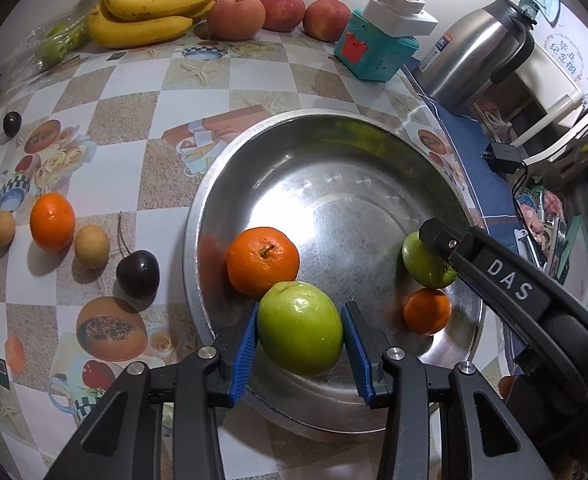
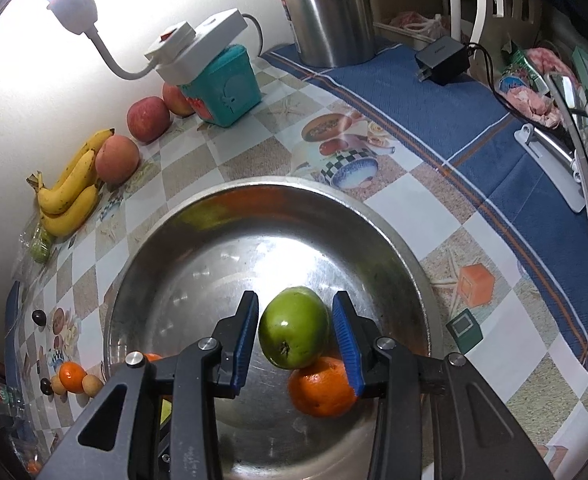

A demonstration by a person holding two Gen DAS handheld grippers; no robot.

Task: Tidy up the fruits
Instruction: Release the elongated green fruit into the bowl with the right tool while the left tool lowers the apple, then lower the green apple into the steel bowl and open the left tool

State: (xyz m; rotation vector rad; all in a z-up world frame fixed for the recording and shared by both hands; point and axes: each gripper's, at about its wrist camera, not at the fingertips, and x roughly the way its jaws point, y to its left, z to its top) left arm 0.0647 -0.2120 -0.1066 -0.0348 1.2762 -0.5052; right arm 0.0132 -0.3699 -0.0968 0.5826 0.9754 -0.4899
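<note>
A: Left gripper (image 1: 300, 344)?
B: Blue pads either side of a large green apple-like fruit (image 1: 300, 328), pressing it, so clamped. Fruit sits low inside the wide steel basin (image 1: 334, 140), touching an orange tangerine (image 1: 263, 261).

A: Right gripper (image 2: 294, 340)?
B: Straddles a smaller green round fruit (image 2: 294, 326) in the same basin. Thin gaps at both pads, so apart, not gripping. That fruit leans on a second orange tangerine (image 2: 322, 390).

A: On the counter (image 1: 134, 92)?
B: Checkered patterned cloth. Left of the basin: a dark cherry with stem (image 1: 138, 274), two tan round longans (image 1: 91, 246), another tangerine (image 1: 52, 222). Far back by the wall: yellow banana bunch (image 1: 150, 12), three reddish peaches (image 1: 236, 16), teal box under a white power strip (image 1: 376, 54).
</note>
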